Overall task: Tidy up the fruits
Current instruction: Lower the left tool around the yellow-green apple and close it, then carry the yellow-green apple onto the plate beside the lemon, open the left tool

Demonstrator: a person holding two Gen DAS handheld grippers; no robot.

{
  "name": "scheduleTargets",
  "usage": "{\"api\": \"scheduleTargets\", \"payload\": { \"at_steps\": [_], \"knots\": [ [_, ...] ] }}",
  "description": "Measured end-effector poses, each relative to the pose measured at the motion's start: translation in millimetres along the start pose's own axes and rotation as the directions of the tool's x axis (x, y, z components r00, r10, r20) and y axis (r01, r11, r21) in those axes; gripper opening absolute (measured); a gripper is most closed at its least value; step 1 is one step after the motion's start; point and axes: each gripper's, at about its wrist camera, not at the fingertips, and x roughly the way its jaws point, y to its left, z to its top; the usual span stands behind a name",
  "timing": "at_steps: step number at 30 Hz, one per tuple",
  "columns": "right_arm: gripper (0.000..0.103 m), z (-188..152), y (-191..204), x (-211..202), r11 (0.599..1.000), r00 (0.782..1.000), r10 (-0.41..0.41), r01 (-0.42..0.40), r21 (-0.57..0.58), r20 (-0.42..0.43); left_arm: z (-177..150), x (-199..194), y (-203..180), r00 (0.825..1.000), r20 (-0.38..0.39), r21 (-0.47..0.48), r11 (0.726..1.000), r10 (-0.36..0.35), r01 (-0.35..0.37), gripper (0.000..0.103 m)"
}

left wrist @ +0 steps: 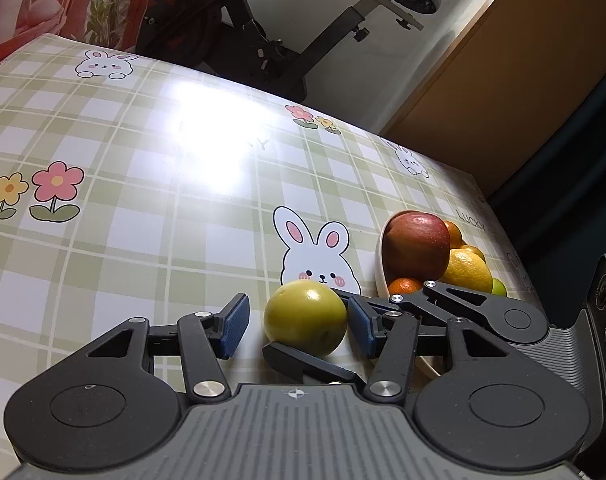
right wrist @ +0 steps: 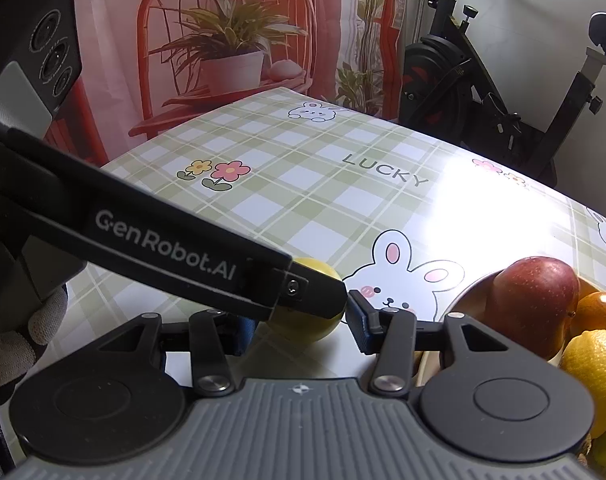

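Observation:
A yellow-green round fruit rests on the checked tablecloth. My left gripper is open around it: the right blue pad sits at its skin, the left pad stands clear. My right gripper is open too and brackets the same fruit crosswise. One of its black fingers lies along the fruit's near side. In the right wrist view a left gripper finger crosses in front and hides part of the fruit. A white bowl to the right holds a red apple, oranges, a lemon and a green fruit.
The tablecloth with rabbits and flowers stretches left and far from the fruit. An exercise bike stands beyond the far edge, with a wooden door at the right. A gloved hand holds the left gripper.

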Motion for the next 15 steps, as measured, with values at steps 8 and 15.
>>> {"api": "scheduleTargets", "payload": {
  "at_steps": [8, 15],
  "knots": [
    [0.050, -2, 0, -1, 0.999, 1.000, 0.001, -0.001, 0.039, 0.010, -3, 1, -7, 1.000, 0.001, 0.015, 1.000, 0.004, -0.004, 0.049],
    [0.050, -5, 1, -16, 0.998, 0.999, 0.009, -0.012, 0.061, 0.045, -4, -10, -14, 1.000, 0.012, 0.031, 0.999, 0.012, -0.012, 0.049]
  ]
}}
